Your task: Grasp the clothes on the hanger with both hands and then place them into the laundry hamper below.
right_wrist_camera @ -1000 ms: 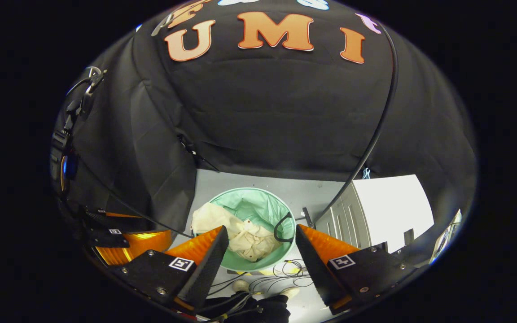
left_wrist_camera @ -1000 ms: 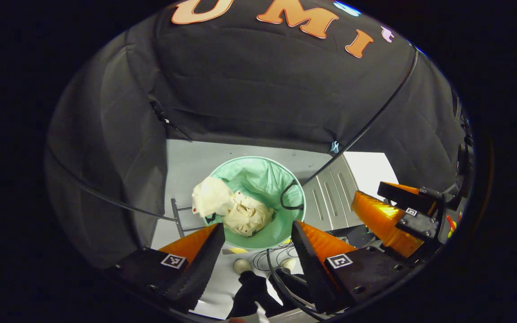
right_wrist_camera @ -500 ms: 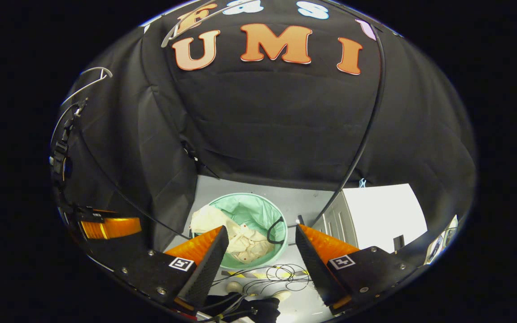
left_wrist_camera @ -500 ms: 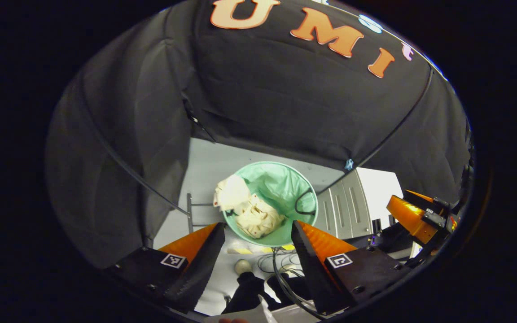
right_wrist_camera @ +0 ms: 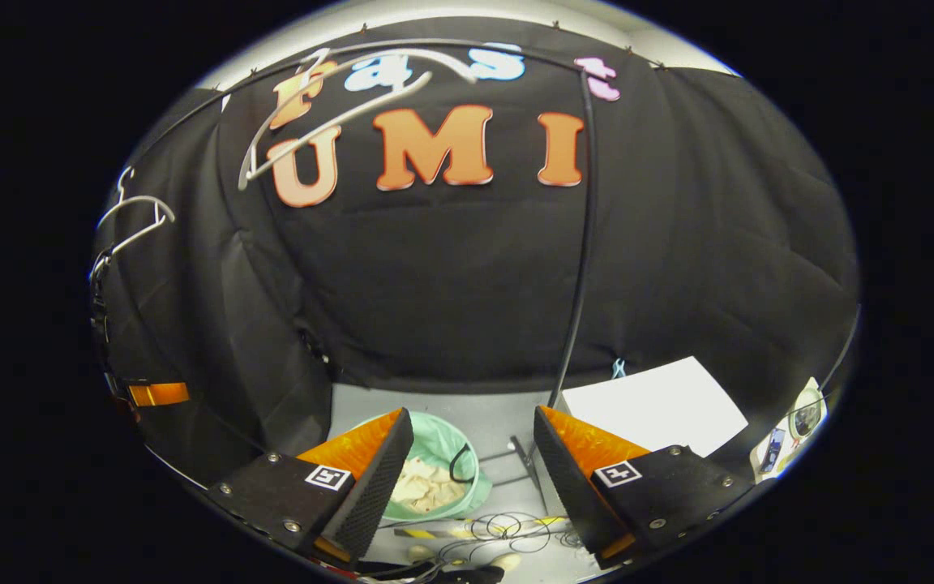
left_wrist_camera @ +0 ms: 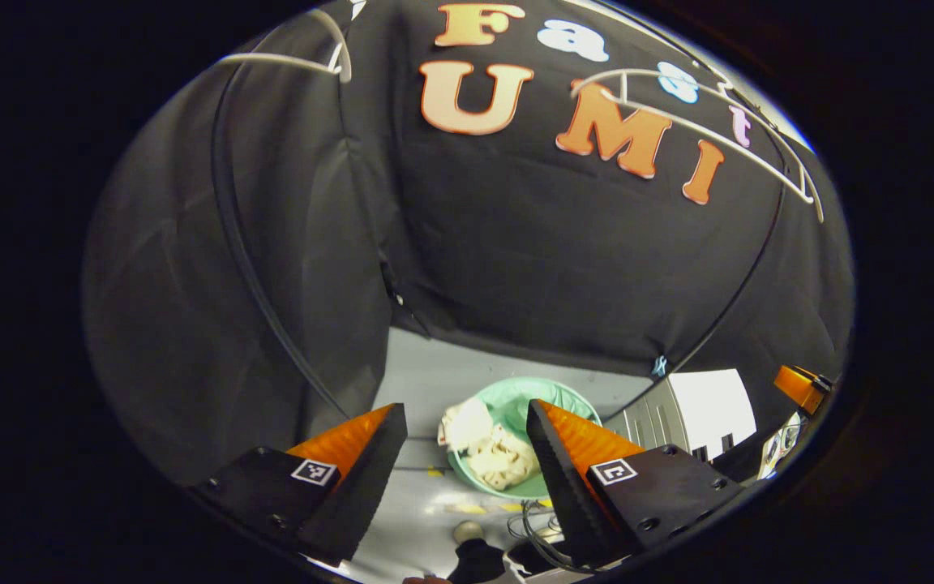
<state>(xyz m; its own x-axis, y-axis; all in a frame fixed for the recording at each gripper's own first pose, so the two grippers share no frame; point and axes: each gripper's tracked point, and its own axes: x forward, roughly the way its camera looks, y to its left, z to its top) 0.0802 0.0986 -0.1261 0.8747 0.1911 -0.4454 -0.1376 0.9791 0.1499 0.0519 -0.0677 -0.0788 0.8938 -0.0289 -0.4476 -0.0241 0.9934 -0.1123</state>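
Both hand-held grippers (left_wrist_camera: 459, 454) (right_wrist_camera: 473, 458) gape empty above hamper (left_wrist_camera: 576, 399); clothes (left_wrist_camera: 499, 458) drape its rim.

The crumpled cream clothes (left_wrist_camera: 493, 454) lie in the round mint-green laundry hamper (left_wrist_camera: 564, 399) on the grey floor (left_wrist_camera: 434, 373). A white ribbed cabinet (left_wrist_camera: 690, 410) stands right of it, and white wire hangers (right_wrist_camera: 329, 113) hang above.

A tool finger hides part of the hamper (right_wrist_camera: 451, 487).
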